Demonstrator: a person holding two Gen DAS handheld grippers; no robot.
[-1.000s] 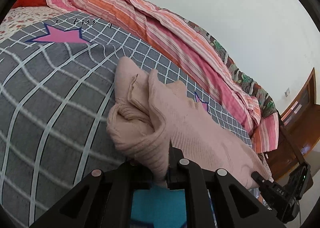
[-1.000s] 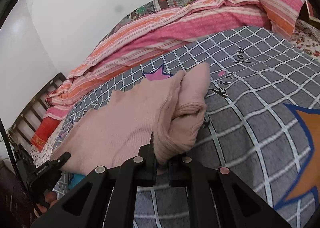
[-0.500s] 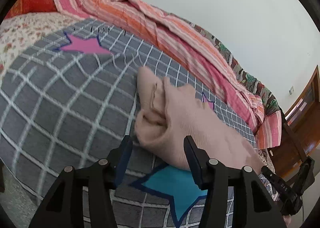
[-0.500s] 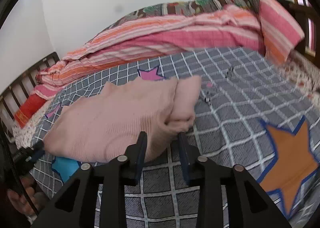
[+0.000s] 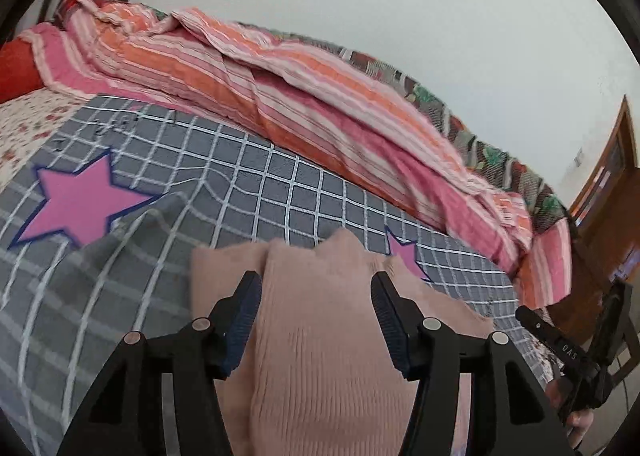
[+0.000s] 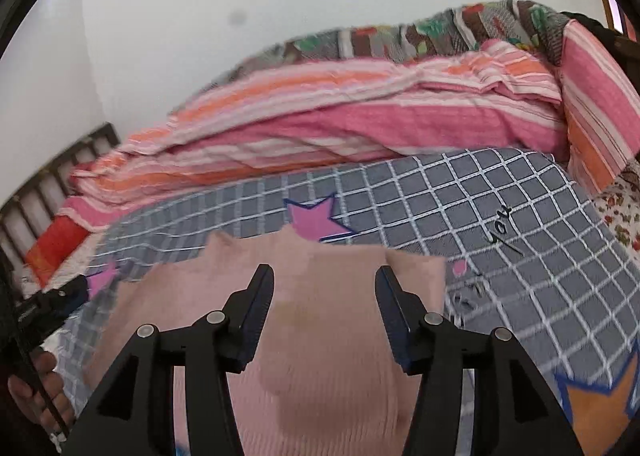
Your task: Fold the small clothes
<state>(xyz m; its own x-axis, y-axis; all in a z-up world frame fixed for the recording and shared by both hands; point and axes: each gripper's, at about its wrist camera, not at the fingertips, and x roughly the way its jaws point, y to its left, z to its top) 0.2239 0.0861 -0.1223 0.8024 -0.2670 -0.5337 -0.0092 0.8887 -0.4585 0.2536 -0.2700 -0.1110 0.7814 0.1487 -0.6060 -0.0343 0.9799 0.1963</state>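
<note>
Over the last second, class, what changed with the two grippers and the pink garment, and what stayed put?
Both let go. The left gripper and right gripper, each shut on the pink knit garment a second ago, now have jaws wide open above it, viewing it from over its top. The garment lies released on the grey checked blanket. The striped quilt is unchanged.

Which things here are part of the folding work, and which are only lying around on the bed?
Part of the job:
pink knit garment
left gripper, open
right gripper, open

Only lying about:
grey checked cover with stars
striped pink and orange blanket
red pillow
</note>
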